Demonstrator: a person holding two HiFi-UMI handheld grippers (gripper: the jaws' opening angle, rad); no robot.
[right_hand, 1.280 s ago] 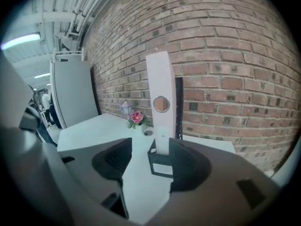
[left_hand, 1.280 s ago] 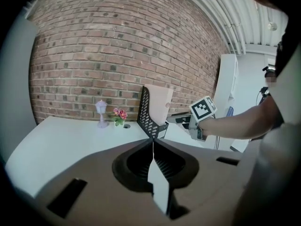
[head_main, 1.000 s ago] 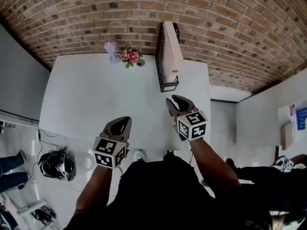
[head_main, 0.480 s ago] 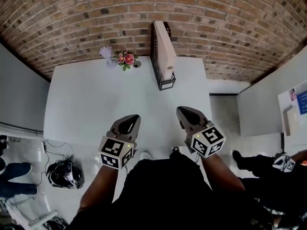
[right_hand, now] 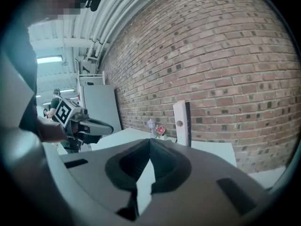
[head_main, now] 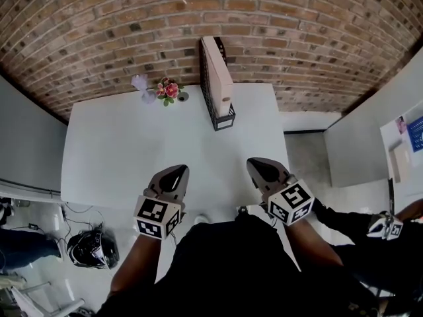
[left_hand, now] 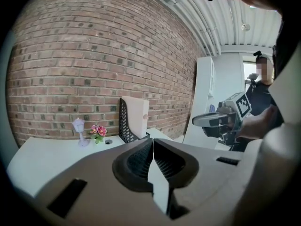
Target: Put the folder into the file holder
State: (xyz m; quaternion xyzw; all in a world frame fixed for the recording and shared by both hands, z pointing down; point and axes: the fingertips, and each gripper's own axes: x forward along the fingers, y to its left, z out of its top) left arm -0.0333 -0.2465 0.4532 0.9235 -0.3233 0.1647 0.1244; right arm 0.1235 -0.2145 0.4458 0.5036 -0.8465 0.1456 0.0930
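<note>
Both sets of jaws are clenched and empty. The left gripper [head_main: 177, 170] shows its ribbed pads pressed together along one seam in the left gripper view [left_hand: 153, 141], nothing between them. The right gripper [head_main: 255, 163] is the same in the right gripper view [right_hand: 149, 141]: jaws fully together, holding nothing.

And the folder [head_main: 217, 76]? It's sitting in the file holder [head_main: 223, 120], standing upright on its edge. It's a pale cream board, plain and flat-faced, with a small round hole low on its narrow spine end. It rises well above the holder's wall. From the left gripper view its broad face [left_hand: 138, 116] catches the light. From the right gripper view only the thin spine [right_hand: 179, 124] shows.

The file holder is black mesh [left_hand: 123, 124] with an open lattice side, and it stands at the far edge of the white counter [head_main: 119, 144], right up against the brick wall [head_main: 297, 38].

Just to the left of the file holder there's a little bunch of pink flowers [head_main: 170, 89]. Beyond them, further left of the holder, stands a small lilac ornament [head_main: 140, 84].

Both grippers hang well short of the file holder, over the counter's near edge. One is to the near left of it, the other to the near right.
</note>
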